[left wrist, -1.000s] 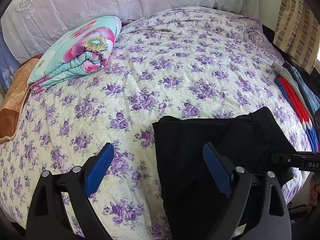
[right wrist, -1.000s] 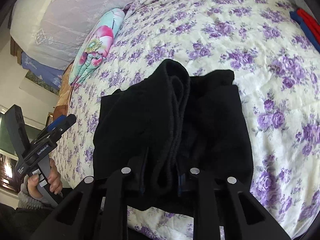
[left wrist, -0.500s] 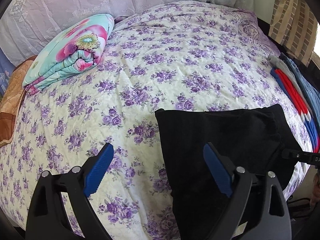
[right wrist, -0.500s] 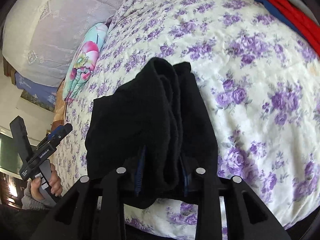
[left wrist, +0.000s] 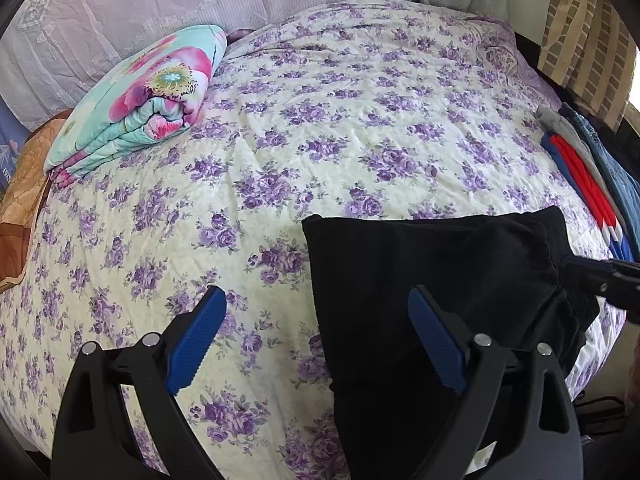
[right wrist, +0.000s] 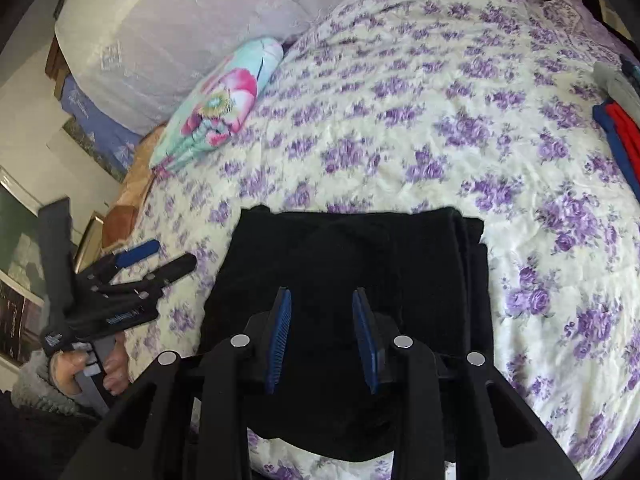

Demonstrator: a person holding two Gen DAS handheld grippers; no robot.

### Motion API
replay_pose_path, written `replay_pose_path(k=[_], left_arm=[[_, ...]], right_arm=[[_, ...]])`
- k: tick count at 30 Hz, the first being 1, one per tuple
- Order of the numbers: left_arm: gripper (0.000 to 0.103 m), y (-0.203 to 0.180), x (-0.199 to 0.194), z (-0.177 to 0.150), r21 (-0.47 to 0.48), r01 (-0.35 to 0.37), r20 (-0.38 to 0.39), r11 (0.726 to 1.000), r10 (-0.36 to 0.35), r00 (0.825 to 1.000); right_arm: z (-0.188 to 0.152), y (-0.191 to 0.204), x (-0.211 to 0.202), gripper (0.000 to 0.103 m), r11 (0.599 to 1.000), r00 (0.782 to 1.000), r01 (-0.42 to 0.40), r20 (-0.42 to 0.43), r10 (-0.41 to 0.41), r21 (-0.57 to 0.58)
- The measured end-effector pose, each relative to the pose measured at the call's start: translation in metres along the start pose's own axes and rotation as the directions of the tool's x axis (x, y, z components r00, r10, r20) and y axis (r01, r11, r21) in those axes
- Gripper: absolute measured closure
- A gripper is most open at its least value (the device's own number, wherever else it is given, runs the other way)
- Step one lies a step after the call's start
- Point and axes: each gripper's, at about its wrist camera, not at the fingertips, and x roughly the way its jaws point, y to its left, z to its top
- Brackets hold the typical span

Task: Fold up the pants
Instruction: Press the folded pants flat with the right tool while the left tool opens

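The right hand-held gripper (right wrist: 322,300) has released the black pants (right wrist: 356,256).

A wide bed covered in a cream quilt printed with purple flowers (left wrist: 360,128) fills the scene. Pale lilac lace-patterned pillows (left wrist: 160,4) line its far edge. A folded turquoise blanket with pink blossoms (left wrist: 136,100) lies far left, beside an orange-brown quilt (left wrist: 20,200). At the right edge sits a stack of folded red, blue and grey clothes (left wrist: 580,176), with a tan brick-patterned curtain (left wrist: 580,32) beyond. Daylight is bright.
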Motion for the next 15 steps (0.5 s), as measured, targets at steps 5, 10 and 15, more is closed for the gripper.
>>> replay_pose_path(k=[5, 10, 15], left_arm=[[0.013, 0.001, 0.001, -0.003, -0.005, -0.005, -0.011, 1.0, 0.005, 1.0], [0.013, 0.003, 0.001, -0.004, -0.014, -0.014, -0.015, 1.0, 0.013, 1.0], [0.012, 0.002, 0.003, -0.003, -0.017, -0.011, -0.022, 1.0, 0.01, 1.0]], right_arm=[[-0.019, -0.035, 0.033, 0.086, 0.996, 0.995, 0.036, -0.099, -0.028, 0.085], [-0.013, -0.03, 0.005, 0.078, 0.996, 0.999, 0.002, -0.05, 0.002, 0.089], [-0.012, -0.052, -0.022, 0.054, 0.987, 1.0, 0.024, 0.005, -0.025, 0.16]])
